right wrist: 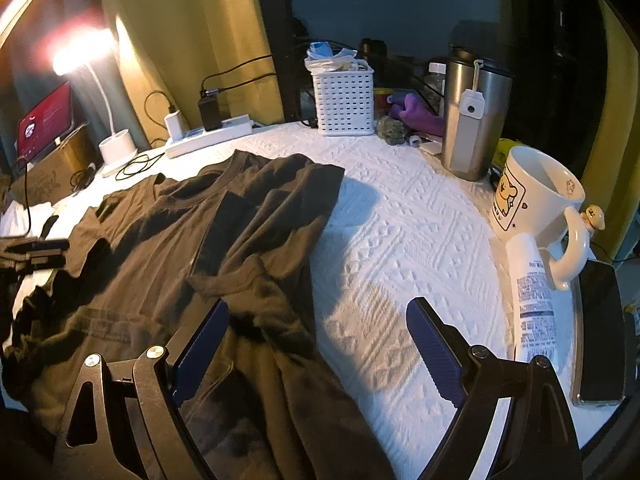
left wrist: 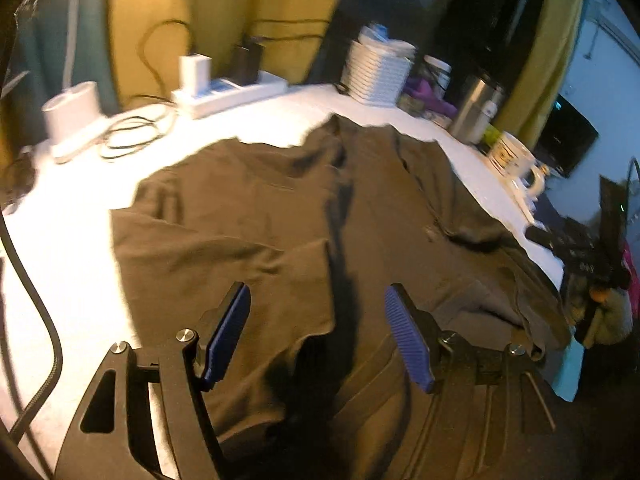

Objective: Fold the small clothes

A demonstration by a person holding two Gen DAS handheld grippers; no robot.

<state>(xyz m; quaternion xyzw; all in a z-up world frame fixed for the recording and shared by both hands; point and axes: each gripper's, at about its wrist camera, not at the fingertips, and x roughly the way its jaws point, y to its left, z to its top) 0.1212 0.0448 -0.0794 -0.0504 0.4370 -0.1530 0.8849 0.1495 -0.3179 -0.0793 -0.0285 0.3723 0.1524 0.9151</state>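
A dark brown T-shirt (left wrist: 280,216) lies rumpled across the white textured tabletop (right wrist: 400,240), partly folded over itself. In the right wrist view the same T-shirt (right wrist: 160,248) fills the left half, neckline toward the back. My left gripper (left wrist: 320,316) hovers above the shirt's near part, jaws open, nothing between the blue pads (left wrist: 228,336). My right gripper (right wrist: 316,336) is open over the shirt's right edge, one pad (right wrist: 200,356) above cloth, the other above bare table. The left gripper (right wrist: 36,252) shows as a dark shape at the far left of that view.
Along the back stand a white power strip (right wrist: 208,136) with chargers and cables, a lit lamp (right wrist: 116,148), a white basket (right wrist: 344,100), a steel tumbler (right wrist: 472,120). On the right: a mug (right wrist: 536,196), a white tube (right wrist: 536,304), a phone (right wrist: 600,336).
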